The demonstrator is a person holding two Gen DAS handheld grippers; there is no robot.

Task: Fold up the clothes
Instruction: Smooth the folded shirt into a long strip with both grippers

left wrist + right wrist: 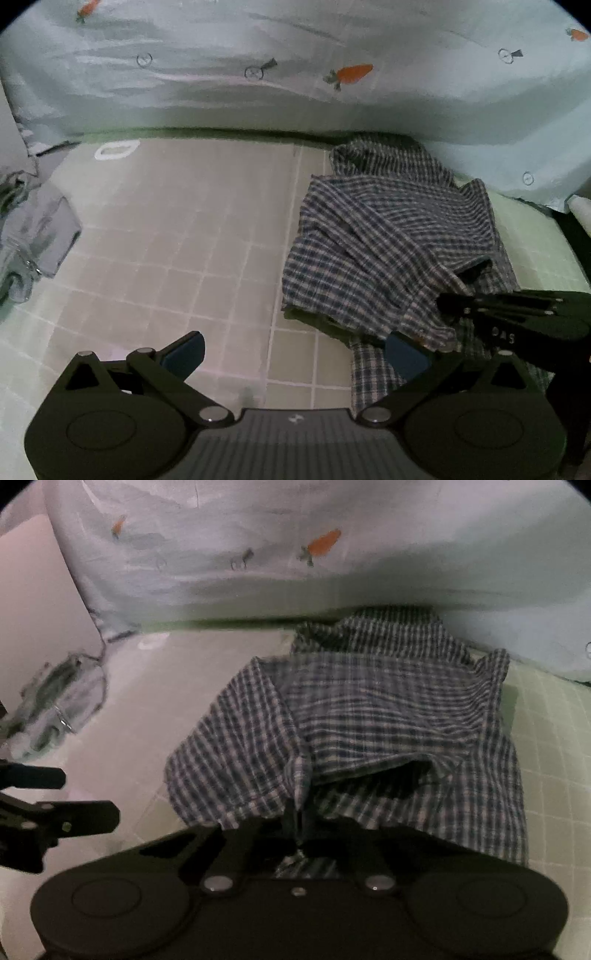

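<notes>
Left wrist: left gripper [295,356] spread wide, empty, above gridded table [177,236] | right gripper [299,834] clamped on near edge of checked shirt [369,720] | shirt heaped on table, right side, below carrot-print sheet [295,55]

Blue-and-white checked shirt [369,716] lies rumpled, partly folded over itself, on the mat.

Home setting — carrot-print bedsheet [295,74] draped behind gridded mat [166,240] (cutting-mat style), laundry about.

Dim, soft blur, fisheye-dark corners
</notes>
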